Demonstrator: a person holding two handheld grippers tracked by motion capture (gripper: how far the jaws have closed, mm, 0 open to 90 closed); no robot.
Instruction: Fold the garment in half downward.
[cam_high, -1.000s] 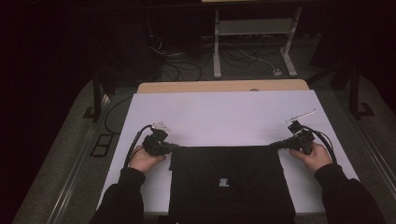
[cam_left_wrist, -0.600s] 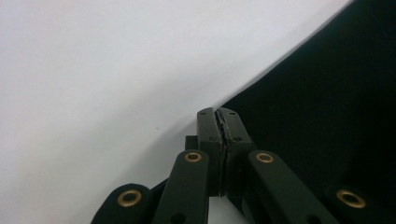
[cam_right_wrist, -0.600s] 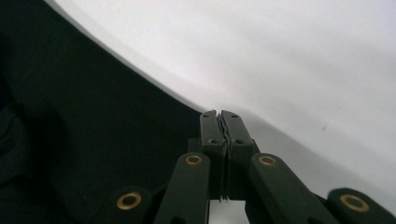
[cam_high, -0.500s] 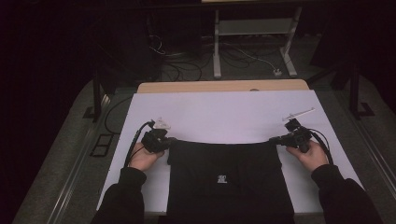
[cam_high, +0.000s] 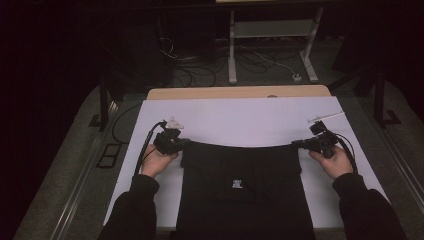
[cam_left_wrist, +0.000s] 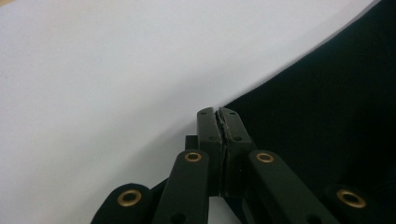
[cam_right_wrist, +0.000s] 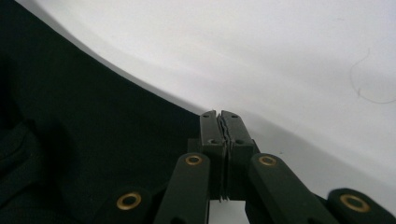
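Item: black garment (cam_high: 242, 192), prob. a T-shirt, w/ a small white mark near its middle; lies flat on the white table cover (cam_high: 240, 120), on the near half, its near end running to the table's front edge.

Far edge: stretched side to side betw. the two grippers, sagging a little toward the person at mid-span.

L gripper (cam_high: 183, 143): at the garment's far-left corner. Jaws together, pinched on that corner, by my read. In the left gripper view (cam_left_wrist: 218, 122) the pads meet w/ just a thin seam, and the dark cloth (cam_left_wrist: 327, 116) runs off to the jaws' right.

R gripper (cam_high: 296, 144): at the far-right corner, jaws also together and apparently pinched on the cloth. In the right gripper view (cam_right_wrist: 219, 125) the cloth (cam_right_wrist: 84, 140) spreads to the jaws' left.

Hands: left hand (cam_high: 156, 161) and right hand (cam_high: 334, 161) sit outboard of the cloth, one per side, about level w/ each other.

Key relation: cloth lies inboard of both jaw pairs, so each gripper points in at its own corner. The held edge runs across the table; the garment's long axis runs near to far.

Nearer hand: neither, it's symmetric; each one owns its corner.

Next move, my guess: both corners must travel together and parallel (fold or drag), or the edge skews.

Free space: bare cover beyond the far edge, up to the wooden strip (cam_high: 240, 92) at the table's back.
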